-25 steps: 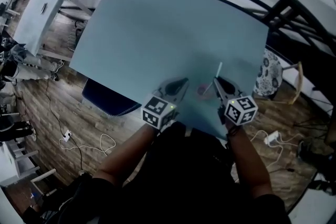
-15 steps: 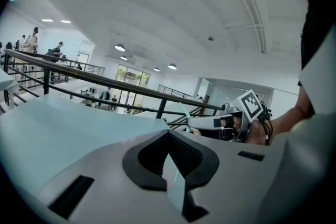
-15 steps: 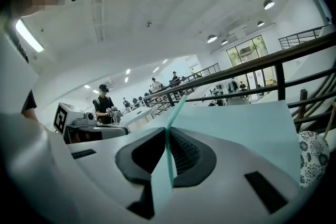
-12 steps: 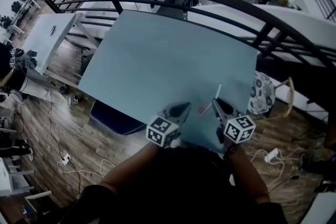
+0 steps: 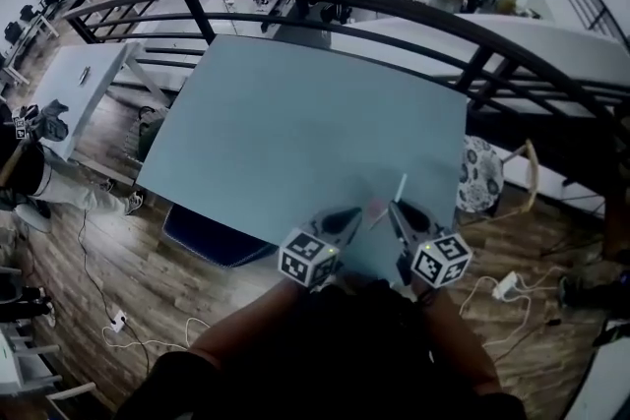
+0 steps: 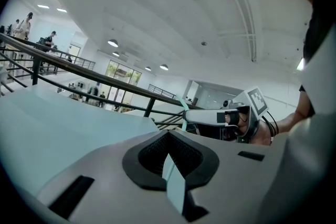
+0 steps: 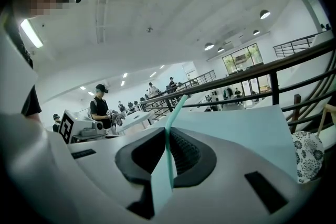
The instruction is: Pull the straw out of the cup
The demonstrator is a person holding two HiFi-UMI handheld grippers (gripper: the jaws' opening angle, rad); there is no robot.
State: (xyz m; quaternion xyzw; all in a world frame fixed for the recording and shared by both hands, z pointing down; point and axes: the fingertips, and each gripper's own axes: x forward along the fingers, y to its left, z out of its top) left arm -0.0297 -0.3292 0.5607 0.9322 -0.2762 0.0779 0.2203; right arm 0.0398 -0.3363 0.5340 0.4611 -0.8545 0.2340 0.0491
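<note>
My right gripper [image 5: 393, 206] [image 7: 168, 131] is shut on a pale teal straw [image 5: 401, 185] [image 7: 176, 106] that sticks up past the jaws; its lower end is hidden. A small pinkish cup [image 5: 377, 210] shows blurrily on the light blue table [image 5: 295, 113] between the two grippers, near the front edge. Just left of the cup, my left gripper [image 5: 354, 212] [image 6: 168, 135] has its jaws together, with nothing seen between them. The left gripper view shows the straw [image 6: 184, 106] in the right gripper [image 6: 190, 116] but no cup.
A black railing [image 5: 443, 25] curves behind the table. A chair with a patterned cushion [image 5: 480, 174] stands at the table's right edge. A dark blue object [image 5: 212, 231] lies under the left front edge. Cables trail on the wooden floor [image 5: 512, 285].
Both grippers have drawn back toward the table's near edge. The right one has risen with the straw. The head view has tilted up, showing more of the hall.
</note>
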